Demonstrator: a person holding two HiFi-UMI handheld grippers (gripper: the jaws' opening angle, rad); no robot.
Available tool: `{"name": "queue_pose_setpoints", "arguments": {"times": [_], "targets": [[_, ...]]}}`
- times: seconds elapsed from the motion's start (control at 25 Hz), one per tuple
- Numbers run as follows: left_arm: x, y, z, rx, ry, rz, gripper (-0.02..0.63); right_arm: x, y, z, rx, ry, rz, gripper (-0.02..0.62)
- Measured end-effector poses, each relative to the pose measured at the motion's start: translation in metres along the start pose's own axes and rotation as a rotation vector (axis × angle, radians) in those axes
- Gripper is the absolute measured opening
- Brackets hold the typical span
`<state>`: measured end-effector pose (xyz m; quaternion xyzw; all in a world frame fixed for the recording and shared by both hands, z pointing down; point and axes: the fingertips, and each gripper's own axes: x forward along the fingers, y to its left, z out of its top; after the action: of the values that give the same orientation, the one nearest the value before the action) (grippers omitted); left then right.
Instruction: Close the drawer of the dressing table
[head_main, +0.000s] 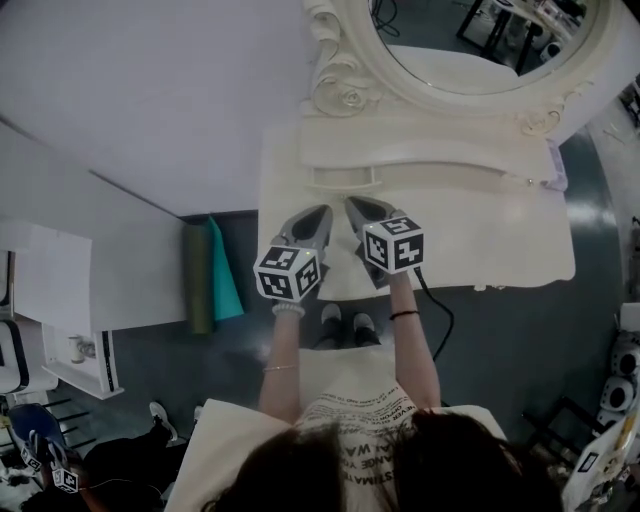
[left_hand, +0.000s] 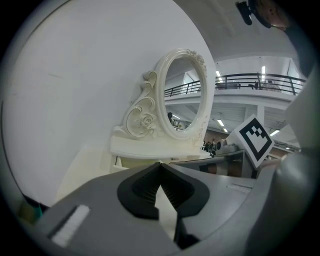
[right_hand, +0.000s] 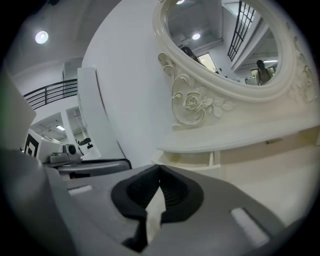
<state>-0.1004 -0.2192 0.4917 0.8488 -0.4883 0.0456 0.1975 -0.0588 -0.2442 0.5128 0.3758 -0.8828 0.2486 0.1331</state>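
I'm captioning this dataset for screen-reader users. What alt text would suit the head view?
Seen from above, a person holds the left gripper and right gripper side by side over a cream dressing table, both shut and pointing at a small drawer that juts out below the oval mirror.
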Motion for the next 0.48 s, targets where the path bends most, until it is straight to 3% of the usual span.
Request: {"name": "queue_pose_setpoints", "arguments": {"times": [0.48], "targets": [[-0.001, 0.009, -0.016, 0.019, 0.064, -0.079, 0.000, 0.011, -0.007, -0.021, 0.069, 0.032, -0.114, 0.003]]}}
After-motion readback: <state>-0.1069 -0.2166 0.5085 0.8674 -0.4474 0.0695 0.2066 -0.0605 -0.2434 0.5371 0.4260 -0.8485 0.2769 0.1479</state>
